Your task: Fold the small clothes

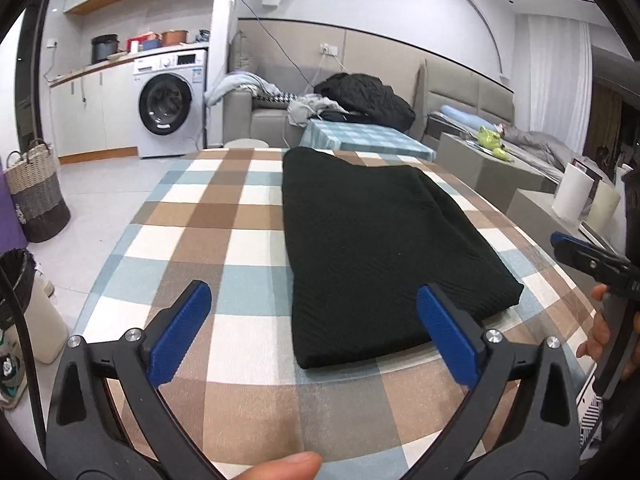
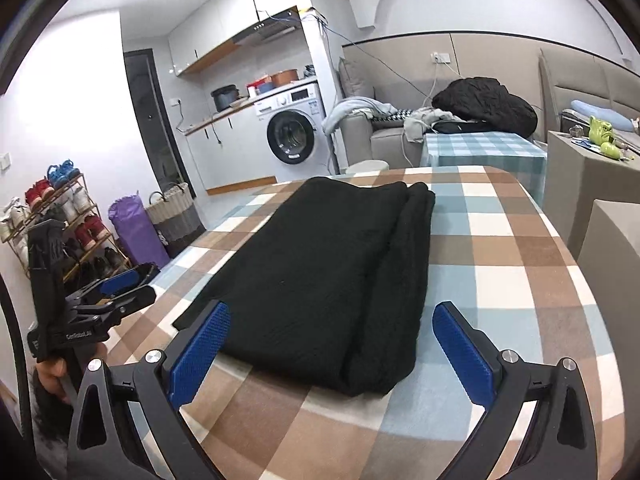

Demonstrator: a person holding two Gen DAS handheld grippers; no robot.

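A black knitted garment lies folded into a long rectangle on the checked tablecloth; it also shows in the right wrist view. My left gripper is open and empty, above the cloth at the garment's near left corner. My right gripper is open and empty, its blue pads on either side of the garment's near end. The right gripper shows in the left wrist view at the right edge. The left gripper shows in the right wrist view at the left.
A second table with a blue checked cloth stands beyond the far edge. A sofa with piled clothes, a washing machine, a woven basket and a bin are on the left. Grey cabinets stand on the right.
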